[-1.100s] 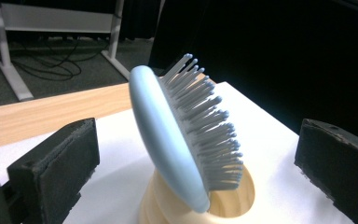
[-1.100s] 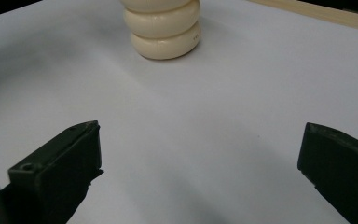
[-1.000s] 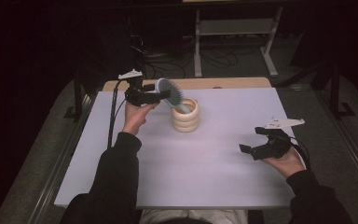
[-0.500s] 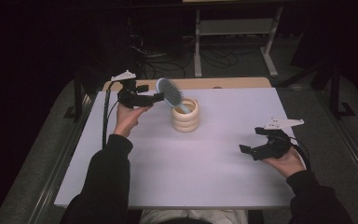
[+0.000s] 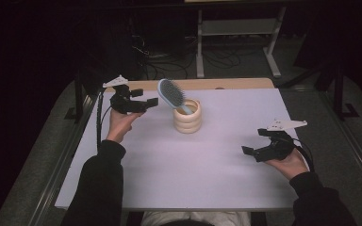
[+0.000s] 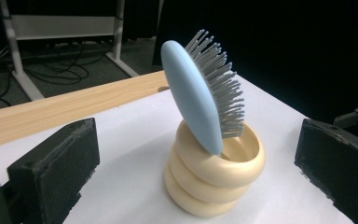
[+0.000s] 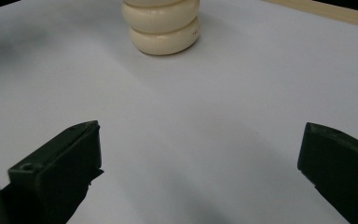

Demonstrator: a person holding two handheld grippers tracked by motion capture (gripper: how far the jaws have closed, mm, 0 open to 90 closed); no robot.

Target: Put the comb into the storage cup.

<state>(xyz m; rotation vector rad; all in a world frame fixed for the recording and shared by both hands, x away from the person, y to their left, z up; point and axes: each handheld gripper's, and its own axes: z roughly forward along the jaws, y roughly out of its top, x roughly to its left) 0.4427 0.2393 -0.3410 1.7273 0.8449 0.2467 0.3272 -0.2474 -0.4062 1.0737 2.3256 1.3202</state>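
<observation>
A white table (image 5: 169,174) in a dark room. Near its far edge, a blue hairbrush (image 5: 170,93) stands tilted, seemingly handle-down, in a cream ringed holder (image 5: 187,117). The left gripper (image 5: 139,104), jaws released, sits just beside it; the right gripper (image 5: 259,151), also released, is well apart.

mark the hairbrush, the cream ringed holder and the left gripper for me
hairbrush (image 6: 193,100), left gripper view, on the smooth blue back of its head.
cream ringed holder (image 5: 187,122), high view, on its outer wall.
left gripper (image 5: 154,100), high view, at the open tips beside the hairbrush.
</observation>
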